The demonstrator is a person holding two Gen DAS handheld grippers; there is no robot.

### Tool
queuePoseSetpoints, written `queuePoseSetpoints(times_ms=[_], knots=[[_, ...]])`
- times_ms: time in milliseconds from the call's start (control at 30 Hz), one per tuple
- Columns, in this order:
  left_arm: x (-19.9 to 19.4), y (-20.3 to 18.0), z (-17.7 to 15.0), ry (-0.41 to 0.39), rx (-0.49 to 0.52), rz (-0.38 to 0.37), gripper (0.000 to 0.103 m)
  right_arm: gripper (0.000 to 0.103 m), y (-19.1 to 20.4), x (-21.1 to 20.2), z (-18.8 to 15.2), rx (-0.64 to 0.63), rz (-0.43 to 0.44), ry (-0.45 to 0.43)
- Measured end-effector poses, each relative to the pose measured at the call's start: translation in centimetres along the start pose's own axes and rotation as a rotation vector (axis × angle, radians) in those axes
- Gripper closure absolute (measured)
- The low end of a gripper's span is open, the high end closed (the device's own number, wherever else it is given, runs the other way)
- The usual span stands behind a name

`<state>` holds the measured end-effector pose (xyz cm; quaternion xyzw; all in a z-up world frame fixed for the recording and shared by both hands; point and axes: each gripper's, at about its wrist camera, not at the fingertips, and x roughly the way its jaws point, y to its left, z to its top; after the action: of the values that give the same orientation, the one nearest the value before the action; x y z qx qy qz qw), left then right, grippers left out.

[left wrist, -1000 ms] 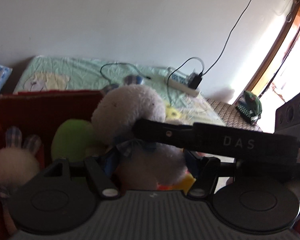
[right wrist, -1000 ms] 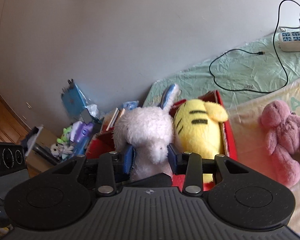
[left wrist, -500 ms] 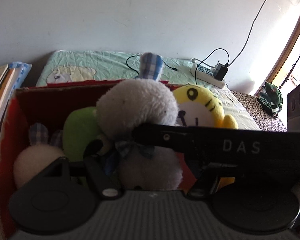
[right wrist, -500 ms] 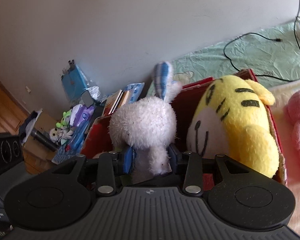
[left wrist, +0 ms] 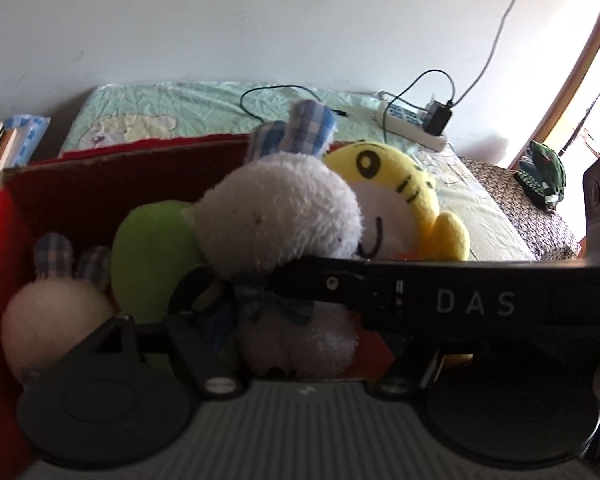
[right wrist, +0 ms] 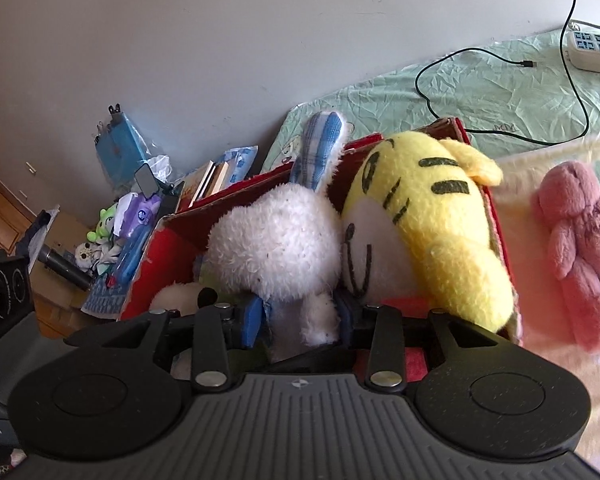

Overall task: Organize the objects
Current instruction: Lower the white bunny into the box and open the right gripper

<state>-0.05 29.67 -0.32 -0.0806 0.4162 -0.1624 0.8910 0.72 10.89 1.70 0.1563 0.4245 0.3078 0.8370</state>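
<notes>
Gripping the fluffy white plush rabbit with blue plaid ears (right wrist: 276, 240), the right gripper (right wrist: 300, 316) has its blue pads pinched on the toy's lower body and holds it over the red cardboard box (right wrist: 160, 240), right at the box's near side. Left gripper (left wrist: 296, 344) sits just behind the same rabbit (left wrist: 280, 220); the right gripper's black arm crosses its view and hides one finger, so I cannot tell whether it is parted or closed. Rabbit is wedged beside the yellow striped plush tiger (right wrist: 428, 224), touching it, with a lime green round plush (left wrist: 148, 248) and a small cream plush with checked ears (left wrist: 52, 308) already in the box on the other side. Step in hand looks like placing the rabbit in the box, nearly seated. Next move probably calls for lowering it a bit into the gap, loosening the pads and backing off without dragging the toy out. Pink plush bear (right wrist: 576, 248) lies outside on the pale blanket (right wrist: 540, 380), near the box, likely next to collect. Further back: mint green bedsheet (right wrist: 480, 92), black cable (right wrist: 572, 80), white power strip (right wrist: 592, 46), grey wall.
</notes>
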Motion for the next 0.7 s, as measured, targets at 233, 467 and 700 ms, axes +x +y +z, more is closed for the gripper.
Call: queuePoseSetpoints(times_ms=[233, 467, 700], knots=[[-0.5, -0.6, 0.1, 0.003, 0.009, 0.036, 0.021, 0.061, -0.9, -1.3, -0.2, 0.074, 0.051, -0.022], [-0.5, -0.9, 0.1, 0.016, 0.005, 0.065, 0.018, 0.059, -1.8, -2.6, -0.9, 0.126, 0.071, -0.055], [-0.8, -1.6, -0.2, 0.032, 0.002, 0.101, 0.015, 0.060, -2.0, -4.0, -1.3, 0.122, 0.062, -0.095]])
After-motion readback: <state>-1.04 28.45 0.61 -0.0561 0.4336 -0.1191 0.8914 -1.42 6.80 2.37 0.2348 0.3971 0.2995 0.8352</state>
